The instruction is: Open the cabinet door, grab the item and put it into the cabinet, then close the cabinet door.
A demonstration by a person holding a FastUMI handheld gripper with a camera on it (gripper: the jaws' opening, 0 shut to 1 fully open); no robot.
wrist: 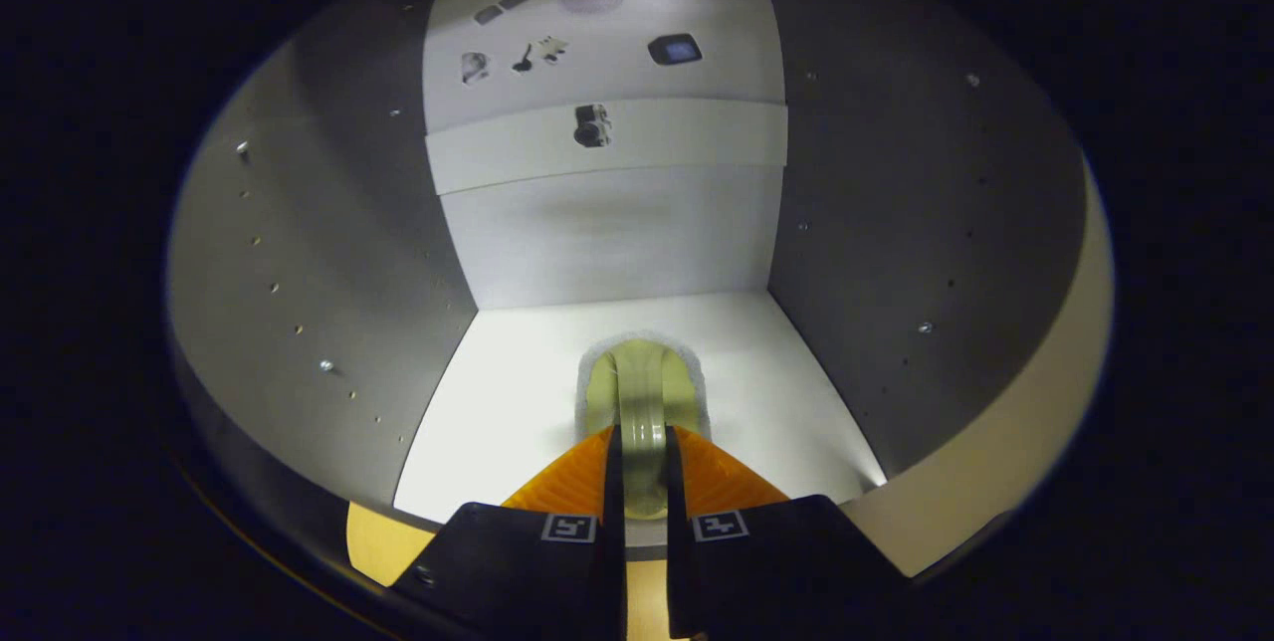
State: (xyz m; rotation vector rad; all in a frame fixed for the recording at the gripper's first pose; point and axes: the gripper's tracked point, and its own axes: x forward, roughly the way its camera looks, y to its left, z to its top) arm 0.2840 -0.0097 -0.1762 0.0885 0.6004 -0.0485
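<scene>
I am looking into the open cabinet [328, 253], which has grey side walls and a white floor [498, 402]. My gripper [642, 437] reaches in over the floor's front part and is shut on a pale green rounded item [637, 382]. Both fingers press on a narrow upright part of it. The rest of the item bulges out just ahead of the fingertips, low over the floor or resting on it; I cannot tell which. Its lower part is hidden between the fingers.
The white back wall [607, 243] stands well beyond the item, with a lighter band across it and small dark marks [592, 123] higher up. The right side wall [896, 223] and the cabinet's pale front edge [995, 482] close in on the right. A wood-coloured strip [383, 536] shows below the floor's front.
</scene>
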